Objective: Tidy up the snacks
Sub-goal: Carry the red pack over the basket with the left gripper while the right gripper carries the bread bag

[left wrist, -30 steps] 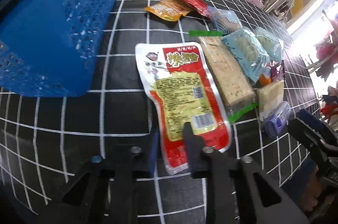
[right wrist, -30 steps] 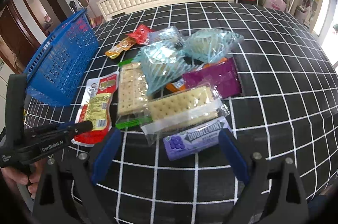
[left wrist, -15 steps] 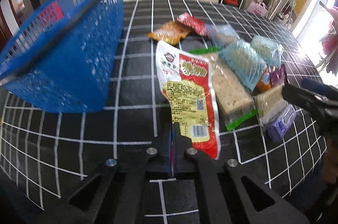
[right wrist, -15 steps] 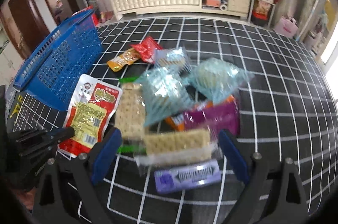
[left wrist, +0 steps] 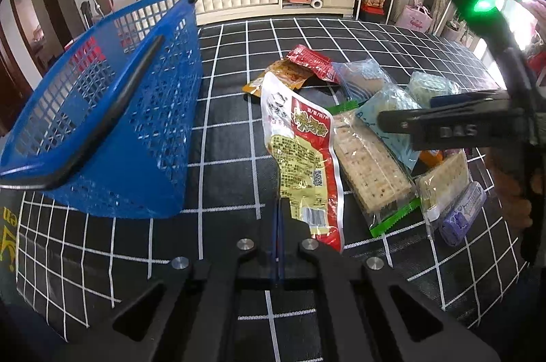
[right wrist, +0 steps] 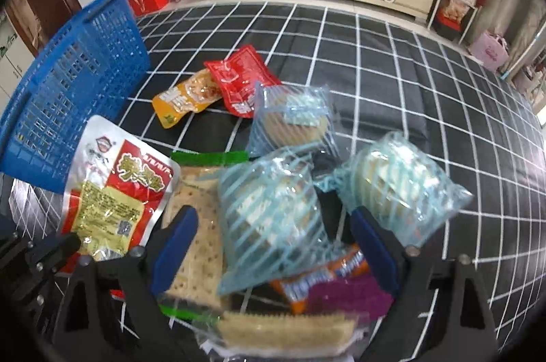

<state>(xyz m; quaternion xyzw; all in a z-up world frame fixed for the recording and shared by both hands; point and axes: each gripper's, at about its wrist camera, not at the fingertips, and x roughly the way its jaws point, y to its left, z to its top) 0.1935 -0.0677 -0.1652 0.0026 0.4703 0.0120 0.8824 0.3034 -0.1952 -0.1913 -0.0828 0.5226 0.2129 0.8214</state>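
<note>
Pinching the red pouch (left wrist: 303, 164) by its bottom edge, our left claw (left wrist: 278, 246) holds it beside the basket (left wrist: 112, 123) — it could slip; our right claw (right wrist: 273, 246) is closing over a striped bag (right wrist: 269, 212), untouched.

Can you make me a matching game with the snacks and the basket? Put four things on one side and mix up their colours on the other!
Things:
1. basket
2. gum pack
3. pouch in the left gripper, the big one
4. small packet beside the red one

Colours:
A. orange
B. red, white and yellow
C. blue
D. purple

Pairs: 1-C, 2-D, 3-B, 4-A
</note>
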